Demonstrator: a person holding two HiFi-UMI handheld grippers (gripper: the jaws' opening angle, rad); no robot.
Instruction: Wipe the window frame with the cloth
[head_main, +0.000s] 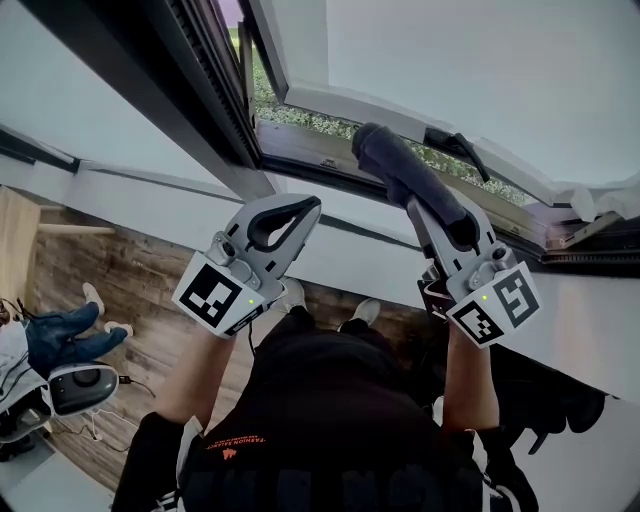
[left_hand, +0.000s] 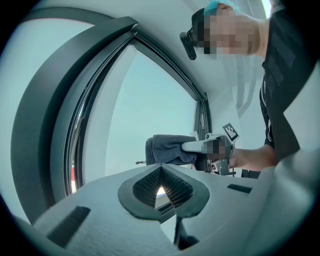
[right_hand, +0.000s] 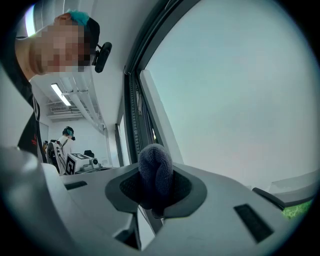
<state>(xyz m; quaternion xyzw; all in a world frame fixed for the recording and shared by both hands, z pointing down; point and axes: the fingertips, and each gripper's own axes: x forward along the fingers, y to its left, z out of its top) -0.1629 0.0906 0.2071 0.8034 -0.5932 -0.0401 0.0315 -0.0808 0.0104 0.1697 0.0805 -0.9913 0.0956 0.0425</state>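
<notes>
Reading attempt on the orange shirt print (head_main: 238, 441): too small to make out; marker cubes carry only black-and-white squares. Left gripper (head_main: 312, 204): jaws closed tip to tip, nothing between them. Right gripper (head_main: 418, 207): clamped on the dark grey cloth (head_main: 392, 158); cloth juts forward past the jaws as a roll, long axis in line with the gripper; far end by the lower rail of the window frame (head_main: 296, 141), contact unclear.
</notes>
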